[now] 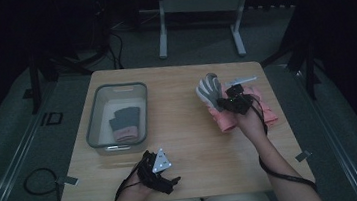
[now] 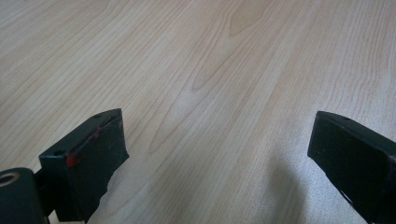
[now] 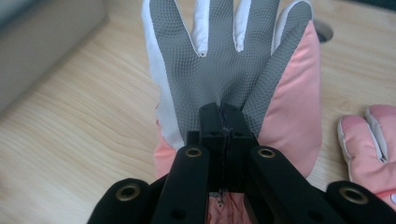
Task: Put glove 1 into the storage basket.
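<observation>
My right gripper (image 3: 223,112) is shut on the palm of a glove (image 3: 224,60) with a grey textured palm, white finger sides and a pink cuff. In the high view this glove (image 1: 209,91) is raised off the table at the right, fingers pointing away, with the right gripper (image 1: 229,102) behind it. A second pink glove (image 1: 263,107) lies on the table just right of it, and its fingers (image 3: 369,149) also appear in the right gripper view. My left gripper (image 1: 161,175) rests near the table's front edge. Its jaws (image 2: 217,135) stand wide open over bare wood.
A grey plastic bin (image 1: 115,88) stands on the left half of the wooden table (image 1: 186,145), with a grey and pink glove (image 1: 124,123) lying inside. Cables trail off the front edge. A metal stand (image 1: 196,3) is on the floor behind the table.
</observation>
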